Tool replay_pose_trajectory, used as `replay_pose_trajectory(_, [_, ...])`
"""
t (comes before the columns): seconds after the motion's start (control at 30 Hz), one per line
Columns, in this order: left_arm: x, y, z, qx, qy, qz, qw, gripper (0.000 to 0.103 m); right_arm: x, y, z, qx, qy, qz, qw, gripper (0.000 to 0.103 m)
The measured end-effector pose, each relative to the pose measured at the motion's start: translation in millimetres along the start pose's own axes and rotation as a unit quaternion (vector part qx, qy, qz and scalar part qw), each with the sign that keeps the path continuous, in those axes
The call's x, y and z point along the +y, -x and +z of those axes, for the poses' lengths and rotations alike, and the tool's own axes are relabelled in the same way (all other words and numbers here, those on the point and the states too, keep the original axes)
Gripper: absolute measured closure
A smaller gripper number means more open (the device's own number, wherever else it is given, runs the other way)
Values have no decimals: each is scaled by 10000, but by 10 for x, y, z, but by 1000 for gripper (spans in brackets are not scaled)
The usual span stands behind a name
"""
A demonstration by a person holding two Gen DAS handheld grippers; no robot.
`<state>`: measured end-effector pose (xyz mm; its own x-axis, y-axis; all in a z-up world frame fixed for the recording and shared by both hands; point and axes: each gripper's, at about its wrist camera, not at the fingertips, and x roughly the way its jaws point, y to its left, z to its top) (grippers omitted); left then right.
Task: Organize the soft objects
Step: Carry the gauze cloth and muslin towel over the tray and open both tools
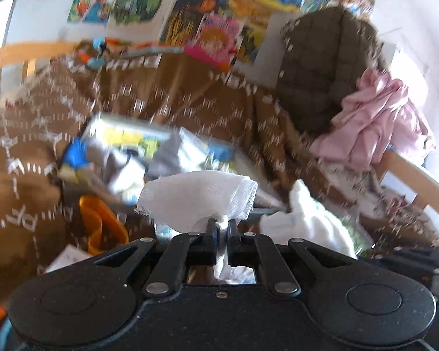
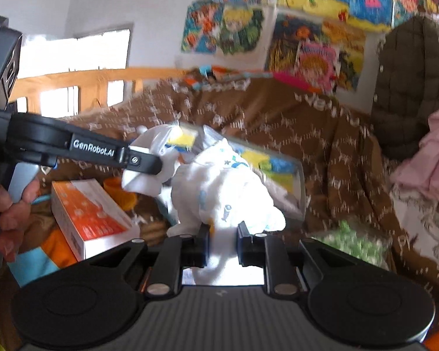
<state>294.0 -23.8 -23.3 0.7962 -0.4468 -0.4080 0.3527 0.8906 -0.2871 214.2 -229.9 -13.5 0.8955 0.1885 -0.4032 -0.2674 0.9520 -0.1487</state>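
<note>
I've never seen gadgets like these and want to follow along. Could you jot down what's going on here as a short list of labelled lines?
place: a cluttered bed under a brown blanket, posters on the wall
left gripper: shut on a corner of a white cloth
right gripper: shut on the bunched cloth with small prints
link: both seem to hold one cloth
nearby: orange box, pink garment, dark quilted jacket

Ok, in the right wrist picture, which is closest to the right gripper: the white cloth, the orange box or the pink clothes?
1. White printed cloth: pinched in the right gripper, centre.
2. Orange and white box: low on the left.
3. Pink clothes: far right, beside the dark green quilted jacket.
</note>
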Motion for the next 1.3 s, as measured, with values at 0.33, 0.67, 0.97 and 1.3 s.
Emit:
replay_pose_trajectory(0.33, [-117,95,265,-708,-534,-107,9960,98,-132,-158,105,-561,-324,-401,9971,83])
replay_pose_trajectory(0.67, [371,-259,669,-882,-398,347,9947,98,-163,-563,319,-650,-594,-377,9954,83])
replay_pose_trajectory(0.97, [952,-654,734,-666,-113,593,9959,98,36,-936,743,-672,-523,-395,9956,83])
replay_pose_trajectory(1.3, [1523,-945,746,-171,744,88,9970,97,394,-1945,1337,-101,-277,-402,9988,83])
